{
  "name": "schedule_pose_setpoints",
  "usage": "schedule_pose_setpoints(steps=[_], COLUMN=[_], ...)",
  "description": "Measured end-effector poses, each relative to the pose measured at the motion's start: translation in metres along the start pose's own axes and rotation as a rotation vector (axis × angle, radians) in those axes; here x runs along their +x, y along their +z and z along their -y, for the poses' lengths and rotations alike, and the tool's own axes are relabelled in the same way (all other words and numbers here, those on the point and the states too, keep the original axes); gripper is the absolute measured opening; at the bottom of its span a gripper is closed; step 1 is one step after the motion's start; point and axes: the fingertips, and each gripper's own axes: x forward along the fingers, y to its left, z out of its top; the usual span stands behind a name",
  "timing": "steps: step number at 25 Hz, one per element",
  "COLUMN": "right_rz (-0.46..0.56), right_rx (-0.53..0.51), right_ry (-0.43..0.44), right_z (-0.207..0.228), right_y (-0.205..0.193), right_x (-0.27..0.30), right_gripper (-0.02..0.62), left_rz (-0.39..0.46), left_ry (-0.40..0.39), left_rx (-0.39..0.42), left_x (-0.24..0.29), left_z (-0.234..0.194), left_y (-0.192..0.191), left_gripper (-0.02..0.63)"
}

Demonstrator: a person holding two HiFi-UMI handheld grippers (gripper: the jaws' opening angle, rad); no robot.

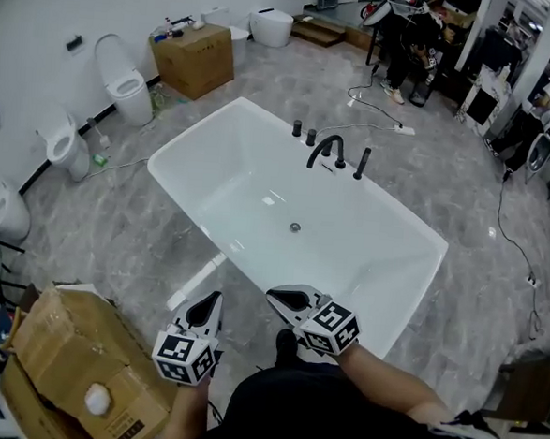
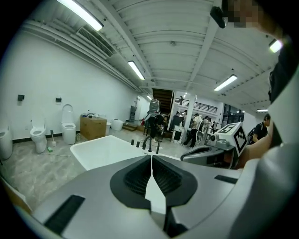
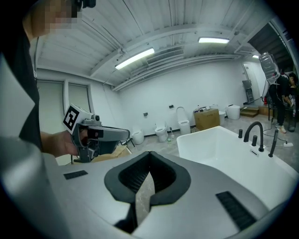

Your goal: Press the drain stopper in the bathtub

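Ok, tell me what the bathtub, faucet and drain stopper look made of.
Bathtub: glossy white, likely acrylic or enamelled; light glints off its floor.
Faucet: matte black, probably coated metal; no shine.
Drain stopper: small silvery disc, looks like polished metal, too small to confirm.

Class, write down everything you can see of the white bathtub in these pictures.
The bathtub is a white, glossy, rectangular freestanding tub, standing upright on the grey marbled floor. It looks empty and dry. A small round metal drain stopper sits in the middle of its bottom. A black curved spout and black knobs stand on its far rim.
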Motion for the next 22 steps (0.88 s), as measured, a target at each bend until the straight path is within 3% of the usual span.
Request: schedule_pose_setpoints(steps=[11, 22], right_rz=[0.006, 0.017], right_rx=[0.030, 0.090], right_ry=[-0.019, -0.073], right_z=[0.130, 0.184], right_y=[0.027, 0.020], right_x=[0.005, -0.022], right_gripper=[0.015, 0.014], left_rz=[-0.049, -0.089], left_ry=[-0.059, -0.123], left_rx=[0.031, 0.051], left_x=[0.137, 0.197], left_z=[-0.001, 0.018], left_y=[0.046, 0.058], left_gripper=[0.022, 0.022])
